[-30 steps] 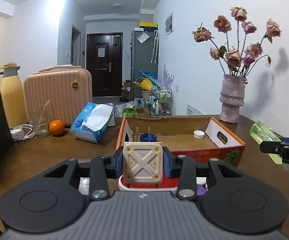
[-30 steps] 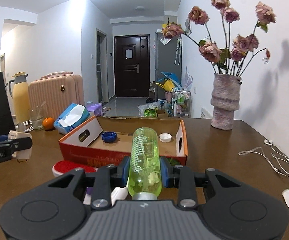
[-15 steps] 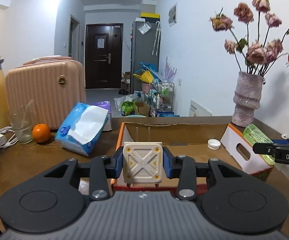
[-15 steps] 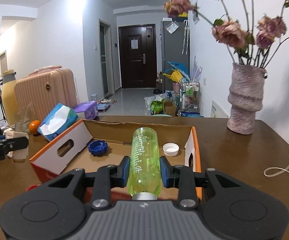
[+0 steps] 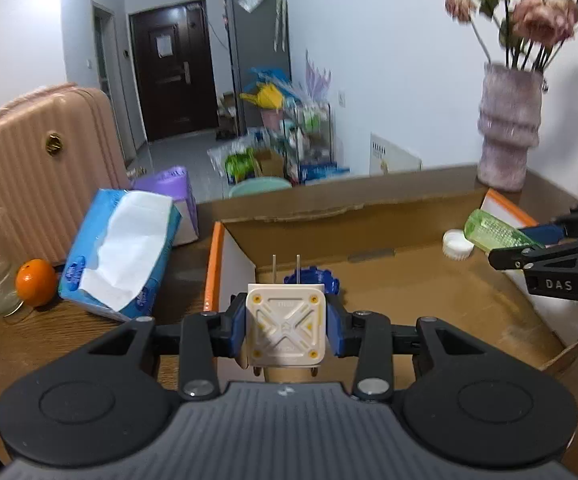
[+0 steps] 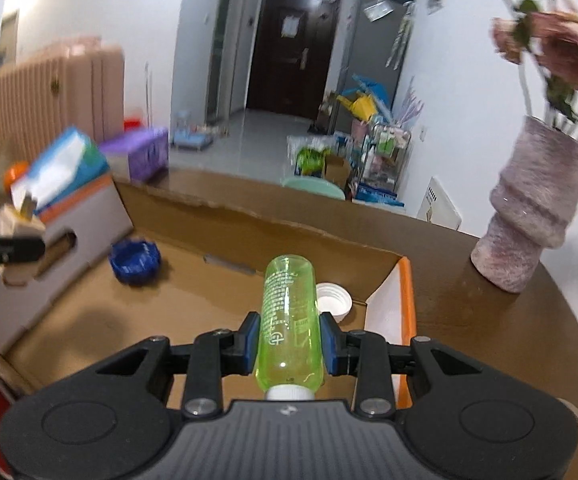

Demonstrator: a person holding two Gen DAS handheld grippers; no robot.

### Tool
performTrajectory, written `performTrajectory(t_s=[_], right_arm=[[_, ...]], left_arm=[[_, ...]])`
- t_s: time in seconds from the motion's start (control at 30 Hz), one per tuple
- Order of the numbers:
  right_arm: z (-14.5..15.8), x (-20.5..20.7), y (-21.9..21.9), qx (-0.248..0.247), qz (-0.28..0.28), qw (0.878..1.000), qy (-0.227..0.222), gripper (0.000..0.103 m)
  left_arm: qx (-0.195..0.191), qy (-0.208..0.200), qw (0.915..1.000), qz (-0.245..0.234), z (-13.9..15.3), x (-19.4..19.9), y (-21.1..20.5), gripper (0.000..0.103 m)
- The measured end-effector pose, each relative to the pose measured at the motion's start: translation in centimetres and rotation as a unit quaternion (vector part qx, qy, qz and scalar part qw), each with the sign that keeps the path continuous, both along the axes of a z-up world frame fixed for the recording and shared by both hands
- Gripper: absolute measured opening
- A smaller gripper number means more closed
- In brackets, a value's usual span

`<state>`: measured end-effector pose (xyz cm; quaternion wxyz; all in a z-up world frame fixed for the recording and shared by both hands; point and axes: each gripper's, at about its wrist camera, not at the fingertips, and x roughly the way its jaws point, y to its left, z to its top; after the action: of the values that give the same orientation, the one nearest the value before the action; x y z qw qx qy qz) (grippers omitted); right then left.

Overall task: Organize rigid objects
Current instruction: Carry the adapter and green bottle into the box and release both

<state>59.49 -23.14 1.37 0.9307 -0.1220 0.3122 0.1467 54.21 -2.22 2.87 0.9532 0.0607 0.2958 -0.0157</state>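
Brown table (image 5: 69, 332) (cluttered hallway behind) bears cardboard box (image 5: 369, 220).

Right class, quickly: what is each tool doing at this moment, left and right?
Left tool: closed on the white plug adapter.
Right tool: closed on the green bottle.

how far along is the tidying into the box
Partly done. A blue cap and a white cap already lie in the cardboard box. In hand: the left tool grips a white plug adapter, and the right tool grips a green bottle, both over the box. Left: releasing both.
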Motion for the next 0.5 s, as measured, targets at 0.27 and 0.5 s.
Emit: performTrajectory(t_s=[0.27, 0.5], right_arm=[[-2.9, 2.4, 3.2, -0.113, 0.027, 0.993, 0.029, 0.031], [-3.5, 2.8, 4.4, -0.155, 0.046, 0.986, 0.048, 0.030]], left_arm=[[-0.007, 0.084, 0.9963, -0.013, -2.2, 3.5, 0.6, 0.039], [-0.017, 0.110, 0.9935, -0.022, -2.5, 4.4, 1.0, 0.043]])
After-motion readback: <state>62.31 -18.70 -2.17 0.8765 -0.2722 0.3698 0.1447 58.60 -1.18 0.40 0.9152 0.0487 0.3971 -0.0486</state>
